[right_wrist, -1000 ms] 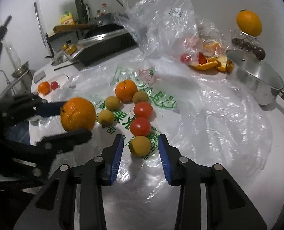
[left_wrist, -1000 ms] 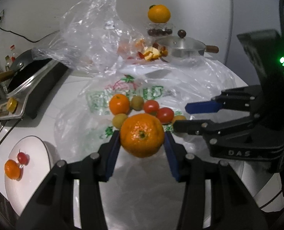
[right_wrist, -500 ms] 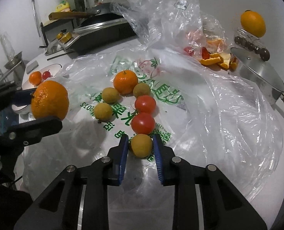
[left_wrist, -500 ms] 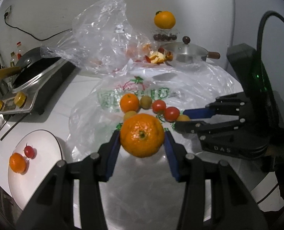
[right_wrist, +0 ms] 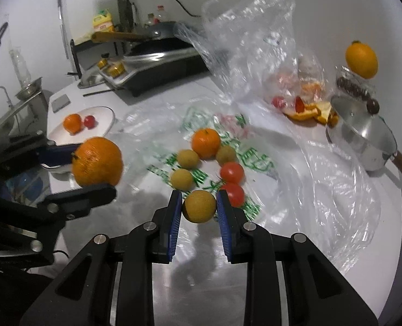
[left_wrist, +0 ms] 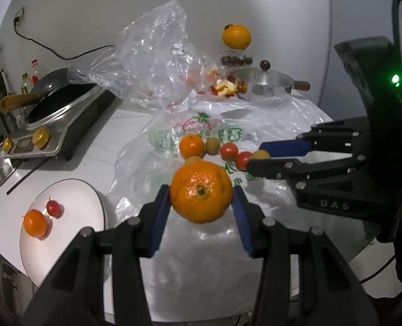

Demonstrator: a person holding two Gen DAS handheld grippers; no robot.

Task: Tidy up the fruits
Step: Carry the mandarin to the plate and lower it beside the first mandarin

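Note:
My left gripper (left_wrist: 201, 198) is shut on a large orange (left_wrist: 201, 192) and holds it above the table; it also shows in the right wrist view (right_wrist: 97, 161). My right gripper (right_wrist: 199, 206) is shut on a small yellow-brown fruit (right_wrist: 199, 206), lifted a little off the plastic bag (right_wrist: 255, 157). On the bag lie a small orange (right_wrist: 206, 143), two red tomatoes (right_wrist: 231, 172) and several yellow-brown fruits (right_wrist: 188, 158). A white plate (left_wrist: 70, 228) at the left holds a small orange (left_wrist: 35, 223) and a red tomato (left_wrist: 54, 208).
An induction cooker with a pan (left_wrist: 57, 119) stands at the back left. A crumpled clear bag (left_wrist: 157, 62) rises behind the fruit, with peels (left_wrist: 225, 88) beside it. A lidded steel pot (left_wrist: 269, 84) and an orange on a jar (left_wrist: 236, 36) stand at the back right.
My right gripper has closed on the yellow-brown fruit and lifted it slightly. My left gripper has drawn back to the left with the large orange, bringing the plate more into view.

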